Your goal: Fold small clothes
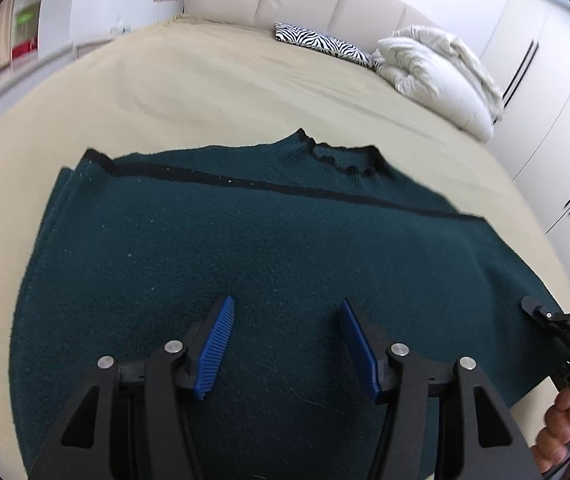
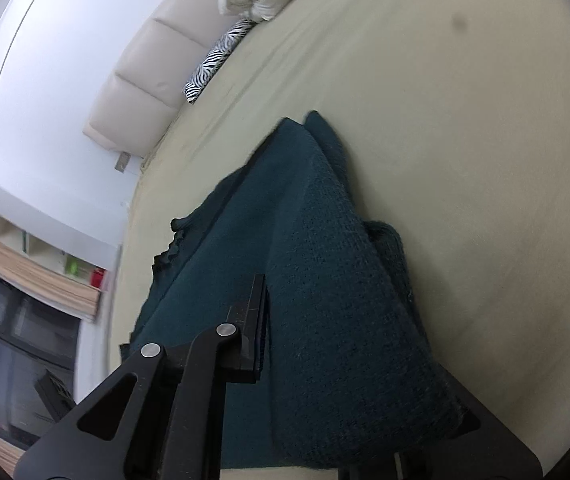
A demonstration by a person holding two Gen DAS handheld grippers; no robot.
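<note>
A dark green knit sweater (image 1: 245,248) with black trim lies spread on the beige bed (image 1: 205,92), collar at the far side. My left gripper (image 1: 285,344) hovers over its near middle, jaws open with blue pads, holding nothing. My right gripper (image 1: 541,316) shows at the sweater's right edge in the left wrist view. In the right wrist view the right gripper (image 2: 281,320) is shut on a lifted fold of the sweater (image 2: 325,280), which drapes over and hides the right finger.
A zebra-print pillow (image 1: 325,44) and a white duvet bundle (image 1: 437,76) lie at the headboard. White wardrobe doors (image 1: 545,100) stand to the right. Shelves (image 2: 65,268) and a dark window stand beyond the bed's far side.
</note>
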